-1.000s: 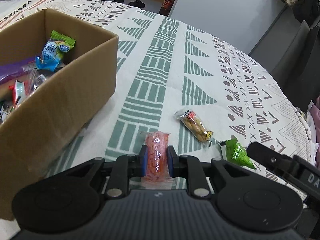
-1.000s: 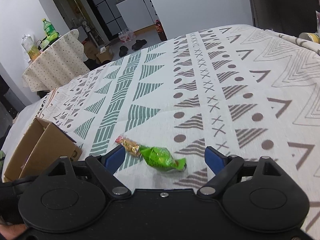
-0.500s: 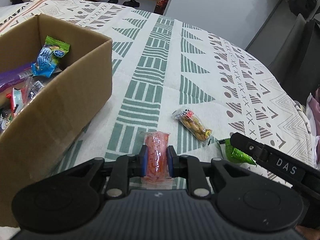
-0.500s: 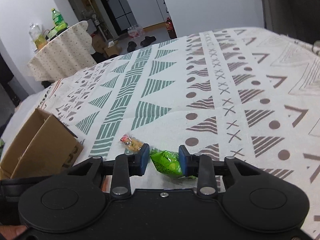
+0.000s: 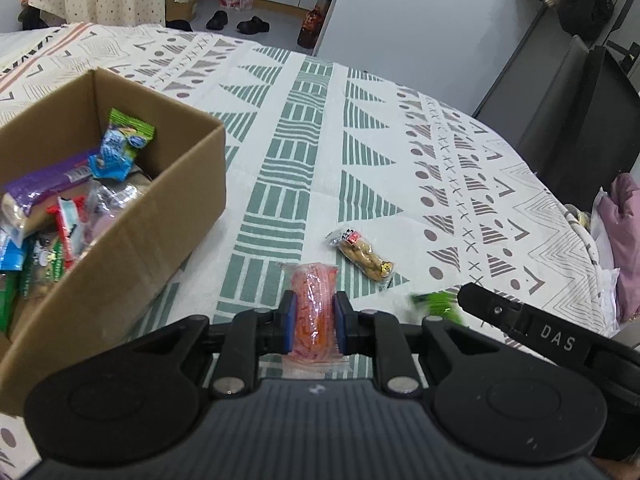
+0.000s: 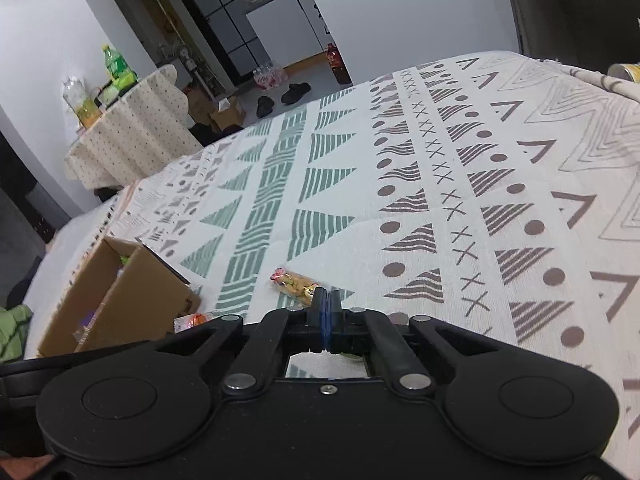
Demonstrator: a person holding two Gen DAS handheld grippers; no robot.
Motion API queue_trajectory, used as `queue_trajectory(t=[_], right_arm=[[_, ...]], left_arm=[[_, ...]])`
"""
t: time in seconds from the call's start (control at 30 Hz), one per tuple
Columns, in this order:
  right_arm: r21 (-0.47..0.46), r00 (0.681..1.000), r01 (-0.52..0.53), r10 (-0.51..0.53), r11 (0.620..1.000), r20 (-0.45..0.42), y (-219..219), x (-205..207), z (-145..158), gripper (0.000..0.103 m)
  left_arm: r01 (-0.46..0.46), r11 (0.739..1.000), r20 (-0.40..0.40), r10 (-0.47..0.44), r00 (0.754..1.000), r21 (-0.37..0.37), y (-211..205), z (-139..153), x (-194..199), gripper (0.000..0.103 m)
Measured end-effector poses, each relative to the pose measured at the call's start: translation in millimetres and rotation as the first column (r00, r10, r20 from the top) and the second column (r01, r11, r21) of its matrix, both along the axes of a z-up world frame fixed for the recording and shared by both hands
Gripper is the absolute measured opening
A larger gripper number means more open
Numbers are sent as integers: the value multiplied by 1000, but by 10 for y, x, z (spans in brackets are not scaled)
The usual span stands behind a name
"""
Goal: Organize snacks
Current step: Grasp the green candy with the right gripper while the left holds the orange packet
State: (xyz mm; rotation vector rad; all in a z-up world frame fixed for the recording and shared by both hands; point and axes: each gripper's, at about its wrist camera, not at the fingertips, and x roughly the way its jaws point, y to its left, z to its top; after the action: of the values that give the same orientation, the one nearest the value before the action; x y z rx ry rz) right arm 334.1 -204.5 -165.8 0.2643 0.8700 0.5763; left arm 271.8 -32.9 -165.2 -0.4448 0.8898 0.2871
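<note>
My left gripper (image 5: 313,320) is shut on an orange snack packet (image 5: 314,300) and holds it above the patterned tablecloth, right of the cardboard box (image 5: 132,248) that holds several snacks. A peanut packet (image 5: 362,254) lies on the cloth ahead of it and shows in the right wrist view (image 6: 294,282) too. My right gripper (image 6: 326,312) has its fingers pressed together; no green shows between them there. In the left wrist view the green packet (image 5: 438,306) is blurred at the tip of the right gripper's finger (image 5: 504,312).
The cardboard box also shows at the left in the right wrist view (image 6: 116,300). The tablecloth (image 6: 440,184) stretches far ahead. A dark chair (image 5: 580,120) and pink fabric (image 5: 624,240) sit at the table's right edge. A second small table with bottles (image 6: 120,136) stands beyond.
My right gripper closed from wide open to fully shut around the green packet, which is now out of its own view. My left gripper rose slightly with the orange packet.
</note>
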Motion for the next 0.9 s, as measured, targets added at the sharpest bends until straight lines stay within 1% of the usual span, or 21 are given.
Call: queue_trajectory(t=[0.13,0.2,0.3,0.37,0.43,0.53,0.63,0.77,0.87,0.9], right_arm=[[54,999,38,-36,998,-30,-177,-16,6,0],[62,997,54,-51,997,-54,-229,20,-27,2],[59,994,86,-81,995,-75,-247,90,-79,23],[65,994,84,-79,994,-76,-220,115,-99,53],[61,995,68,-63,996,-73,-166,123,-112,65],[48,994,30,-25,998,-103,-63,133,-169,66],[32,991,-38,42,999,-125,62,105,-226,66],[-24,985,-111,107,994,-138,198,30,-285,66],[-81,982,-140,128,987,-139,297,-15,-332,66],[-96,980,-152,137,984,-141,333,-24,-355,64]], left_arm=[[-1,1000,6,1,1000,4,-1,33,-24,18],[-3,1000,5,3,1000,8,2,35,-22,18],[-3,1000,0,3,1000,5,16,19,1,18],[2,1000,-5,-2,1000,-1,17,-10,31,18],[8,1000,-10,-8,1000,-4,11,-44,56,18],[9,1000,-19,-9,1000,-13,33,-100,93,18],[8,1000,-28,-8,1000,-16,68,-152,115,18],[-2,1000,-39,1,999,-24,138,-210,128,18],[-12,999,-44,10,999,-34,194,-244,113,18],[-15,999,-46,13,999,-41,212,-252,104,18]])
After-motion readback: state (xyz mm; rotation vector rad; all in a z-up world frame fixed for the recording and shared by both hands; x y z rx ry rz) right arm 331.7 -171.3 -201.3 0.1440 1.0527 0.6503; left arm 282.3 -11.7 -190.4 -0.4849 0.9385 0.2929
